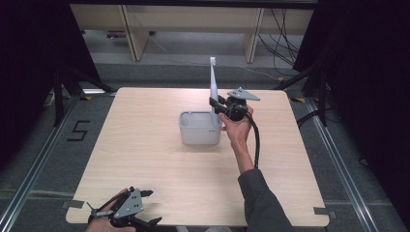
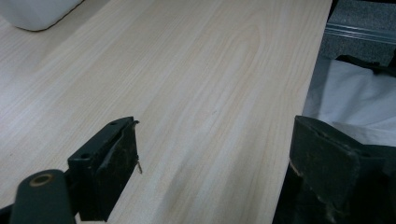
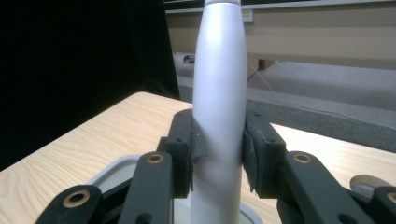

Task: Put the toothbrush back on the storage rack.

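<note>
Toothbrush [image 3: 218,93] stood upright, clamped in the right tool [image 1: 216,104] above the bin [image 1: 199,128]; lowering it straight seemed wisest, left tool [image 1: 145,207] gaping, holding nothing.

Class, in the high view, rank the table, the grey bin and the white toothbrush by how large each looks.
1. wooden table
2. grey bin
3. white toothbrush, upright and thin; taller than the bin but covering less area.

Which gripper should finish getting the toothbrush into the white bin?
Right, probably. The right gripper is shut on the upright toothbrush directly above the white bin. The left gripper sits open at the table's near edge.
</note>
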A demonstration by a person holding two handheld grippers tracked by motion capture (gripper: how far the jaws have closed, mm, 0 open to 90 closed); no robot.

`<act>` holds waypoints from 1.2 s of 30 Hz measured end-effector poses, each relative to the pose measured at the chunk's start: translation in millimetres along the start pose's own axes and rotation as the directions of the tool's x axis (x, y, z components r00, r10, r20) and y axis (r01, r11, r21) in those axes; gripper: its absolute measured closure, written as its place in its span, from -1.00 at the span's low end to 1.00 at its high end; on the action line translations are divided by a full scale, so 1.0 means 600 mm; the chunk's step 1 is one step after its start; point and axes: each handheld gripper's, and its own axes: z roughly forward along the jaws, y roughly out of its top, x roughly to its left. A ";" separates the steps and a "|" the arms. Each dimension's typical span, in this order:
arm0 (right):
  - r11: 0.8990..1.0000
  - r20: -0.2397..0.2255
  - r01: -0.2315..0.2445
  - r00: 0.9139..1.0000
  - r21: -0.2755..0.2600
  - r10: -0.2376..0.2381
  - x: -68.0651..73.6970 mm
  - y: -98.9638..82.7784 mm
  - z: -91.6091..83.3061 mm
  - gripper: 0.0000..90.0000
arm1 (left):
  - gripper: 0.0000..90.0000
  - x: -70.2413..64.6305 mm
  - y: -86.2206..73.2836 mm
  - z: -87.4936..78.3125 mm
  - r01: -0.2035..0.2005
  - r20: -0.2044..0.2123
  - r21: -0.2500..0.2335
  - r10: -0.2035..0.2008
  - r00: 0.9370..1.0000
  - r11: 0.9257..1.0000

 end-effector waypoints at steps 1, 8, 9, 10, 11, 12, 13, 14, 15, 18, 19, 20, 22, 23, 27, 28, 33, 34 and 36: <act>1.000 -0.002 0.006 1.000 -0.001 -0.006 -0.002 -0.002 0.001 0.48 | -0.67 0.000 0.000 0.000 -0.004 0.000 0.002 0.004 1.000 1.000; 1.000 0.002 -0.012 1.000 0.019 0.012 -0.007 -0.016 0.003 0.47 | -0.67 0.000 0.000 0.001 -0.002 0.006 -0.010 0.002 1.000 1.000; 1.000 -0.002 -0.001 1.000 0.015 0.001 -0.008 -0.017 0.003 0.47 | -0.67 0.000 0.000 0.001 -0.002 0.006 -0.010 0.002 1.000 1.000; 1.000 0.002 -0.003 1.000 0.013 0.003 -0.008 -0.019 0.003 0.47 | -0.67 0.000 0.000 0.001 -0.001 0.006 -0.010 0.001 1.000 1.000; 1.000 -0.002 0.009 1.000 0.013 -0.009 -0.009 -0.020 0.004 0.47 | -0.67 0.000 0.000 0.001 -0.002 0.006 -0.008 0.002 1.000 1.000; 1.000 -0.003 0.009 1.000 0.014 -0.009 -0.009 -0.022 0.004 0.47 | -0.67 0.000 0.000 0.001 -0.002 0.006 -0.009 0.002 1.000 1.000; 1.000 0.002 0.000 1.000 0.014 0.000 -0.009 -0.024 0.003 0.47 | -0.67 0.000 0.000 0.001 -0.002 0.007 -0.009 0.002 1.000 1.000; 1.000 0.001 0.003 1.000 0.014 -0.003 -0.010 -0.025 0.003 0.47 | -0.67 0.000 0.000 0.001 -0.002 0.007 -0.009 0.002 1.000 1.000; 1.000 0.004 -0.010 1.000 0.015 0.010 -0.009 -0.028 0.002 0.47 | -0.67 0.000 0.000 0.001 -0.002 0.007 -0.009 0.002 1.000 1.000; 1.000 -0.001 -0.001 1.000 0.014 0.001 -0.014 -0.034 0.004 0.47 | -0.67 0.000 0.000 0.001 -0.003 0.007 -0.007 0.003 1.000 1.000; 1.000 -0.001 0.003 1.000 0.021 -0.003 -0.015 -0.035 0.004 0.47 | -0.67 0.000 0.000 0.001 -0.004 0.008 -0.006 0.004 1.000 1.000; 1.000 -0.003 -0.009 1.000 0.027 0.009 -0.014 -0.037 0.003 0.47 | -0.67 0.000 0.000 0.001 -0.005 0.008 -0.005 0.005 1.000 1.000; 1.000 0.001 0.004 1.000 0.029 -0.004 -0.016 -0.040 0.004 0.47 | -0.67 0.001 0.000 0.001 -0.009 0.007 -0.005 0.009 1.000 1.000; 1.000 -0.003 -0.011 1.000 0.028 0.012 -0.015 -0.042 0.004 0.47 | -0.67 0.000 0.000 0.001 -0.007 0.007 -0.005 0.007 1.000 1.000; 0.999 0.004 0.028 1.000 0.038 -0.028 -0.017 -0.044 0.003 0.47 | -0.67 -0.001 0.000 0.001 0.010 0.010 -0.007 -0.010 1.000 1.000; 0.999 -0.007 0.009 1.000 0.045 -0.008 -0.015 -0.045 0.003 0.47 | -0.67 -0.001 0.000 0.001 0.009 0.010 -0.006 -0.009 1.000 1.000; 0.998 -0.006 0.034 0.999 0.061 -0.034 -0.014 -0.047 -0.001 0.47 | -0.67 0.000 0.000 0.001 0.001 0.010 -0.005 -0.001 1.000 1.000; 0.997 -0.006 0.030 1.000 0.066 -0.030 -0.013 -0.048 -0.002 0.47 | -0.67 0.000 0.000 0.001 0.000 0.009 -0.005 0.000 1.000 1.000; 0.997 -0.008 0.042 0.999 0.068 -0.041 -0.014 -0.049 -0.003 0.47 | -0.67 -0.001 -0.001 0.003 -0.003 0.000 -0.014 0.003 1.000 1.000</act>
